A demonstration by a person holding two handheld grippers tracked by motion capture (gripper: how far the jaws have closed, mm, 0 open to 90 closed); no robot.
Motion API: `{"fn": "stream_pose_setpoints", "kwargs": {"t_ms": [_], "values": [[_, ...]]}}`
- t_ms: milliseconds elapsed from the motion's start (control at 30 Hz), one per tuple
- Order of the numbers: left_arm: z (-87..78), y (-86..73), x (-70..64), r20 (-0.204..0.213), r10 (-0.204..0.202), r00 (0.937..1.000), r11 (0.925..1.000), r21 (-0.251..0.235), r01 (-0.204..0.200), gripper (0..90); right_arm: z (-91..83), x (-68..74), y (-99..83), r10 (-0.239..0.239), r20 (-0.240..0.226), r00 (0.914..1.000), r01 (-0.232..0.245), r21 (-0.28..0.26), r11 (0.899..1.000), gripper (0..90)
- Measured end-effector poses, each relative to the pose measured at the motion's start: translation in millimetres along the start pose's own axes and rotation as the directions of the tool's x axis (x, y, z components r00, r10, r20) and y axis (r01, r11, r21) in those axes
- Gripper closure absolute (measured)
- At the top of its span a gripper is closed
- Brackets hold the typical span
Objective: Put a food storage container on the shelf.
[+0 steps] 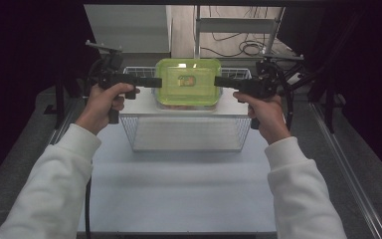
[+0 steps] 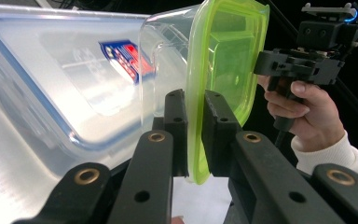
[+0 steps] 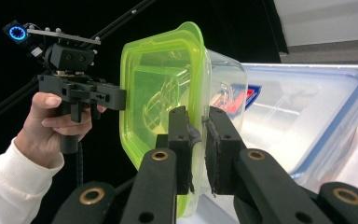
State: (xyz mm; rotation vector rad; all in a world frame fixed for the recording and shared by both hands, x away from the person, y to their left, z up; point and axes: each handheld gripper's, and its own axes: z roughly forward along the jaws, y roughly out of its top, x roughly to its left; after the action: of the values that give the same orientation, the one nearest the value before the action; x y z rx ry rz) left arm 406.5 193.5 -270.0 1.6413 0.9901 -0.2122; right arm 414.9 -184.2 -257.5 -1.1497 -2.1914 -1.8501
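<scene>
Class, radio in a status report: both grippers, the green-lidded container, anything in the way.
Left gripper and right gripper shut on opposite rims of the green-lidded container. Container held over the wire basket. Blue-rimmed box close beneath.

At twelve o'clock on my white table (image 1: 179, 189) I see a wire basket (image 1: 186, 133). A large clear box with a blue-rimmed lid (image 2: 51, 88) lies on it, bearing a red and blue label (image 2: 123, 57). Farther back, around one o'clock, cables (image 1: 241, 47) lie on the floor.
</scene>
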Motion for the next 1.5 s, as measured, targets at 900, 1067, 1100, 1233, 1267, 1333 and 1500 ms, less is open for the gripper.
{"fn": "stream_pose_setpoints", "kwargs": {"t_ms": [900,1067,1100,1233,1267,1333,1500], "values": [[14.8,28.3,33.5,-0.014,-0.160,0.9870,0.9847,-0.073,0.158,80.5,30.1,-44.8,22.8,0.167,-0.024,0.9857,-0.167,-0.007,0.986,77.5],[19.1,30.7,43.7,0.011,-0.211,0.9774,0.9737,-0.085,0.211,78.9,35.8,-55.0,24.2,0.217,-0.035,0.9754,-0.218,-0.009,0.976,74.9],[19.7,30.7,45.4,0.018,-0.220,0.9753,0.9714,-0.087,0.221,78.3,37.3,-56.7,24.5,0.229,-0.033,0.9728,-0.230,-0.007,0.973,74.0],[22.1,31.2,51.8,0.039,-0.254,0.9663,0.9620,-0.092,0.257,77.0,41.5,-61.0,25.4,0.264,-0.028,0.9642,-0.264,0.001,0.965,72.0],[22.6,31.3,53.2,0.044,-0.260,0.9646,0.9604,-0.092,0.263,76.7,42.1,-62.3,25.2,0.275,-0.029,0.9609,-0.276,0.001,0.961,71.8],[24.1,31.2,56.3,0.052,-0.272,0.9609,0.9570,-0.089,0.276,76.0,43.1,-64.5,24.9,0.293,-0.028,0.9558,-0.293,0.003,0.956,70.8],[27.2,30.4,60.7,0.075,-0.288,0.9548,0.9508,-0.097,0.294,74.9,43.6,-66.2,25.0,0.306,-0.029,0.9516,-0.306,0.000,0.952,69.2]]}}
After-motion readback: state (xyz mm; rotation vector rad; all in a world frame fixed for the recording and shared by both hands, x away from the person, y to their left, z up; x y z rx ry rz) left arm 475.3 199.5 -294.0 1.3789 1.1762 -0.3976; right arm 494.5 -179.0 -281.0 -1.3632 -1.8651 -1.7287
